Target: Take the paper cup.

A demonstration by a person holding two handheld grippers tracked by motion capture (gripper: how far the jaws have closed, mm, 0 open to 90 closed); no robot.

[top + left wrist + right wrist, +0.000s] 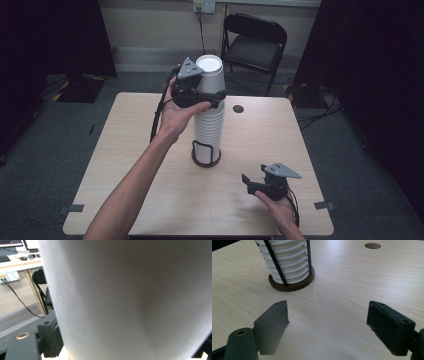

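A: Two grippers are yours. How do the fingers [50, 337] of your left gripper [202, 97] stand?

B: They are clamped on the sides of the top cup [209, 75]. In the left gripper view, one black pad presses the cup's white wall [130, 300] at lower left; the far pad is just a dark corner at lower right. The cup is upside down, its flat base uppermost.

A: Where is that cup?

B: At the top of the stack [208, 125], seated over the cups beneath. Your left hand [177, 112] holds the gripper level beside it, its grey plate on top, a cable hanging from it towards the table [125, 170].

A: And the stack?

B: It stands upright in a holder [206, 154], a dark round base with black wire uprights, near the table's middle. In the right gripper view you see the ribbed cup rims [287, 262] inside those uprights and the brown base [292, 285] under them.

A: Your right gripper [260, 182]?

B: Its fingers [272, 325] are spread wide with bare wood between them. They point towards the holder from some way off, low over the table's near right part. Your right hand [277, 207] grips it from behind.

A: Anything farther out?

B: A small round hole [238, 108] in the tabletop lies to the right of the stack. A black folding chair [252, 42] stands beyond the table's far edge.
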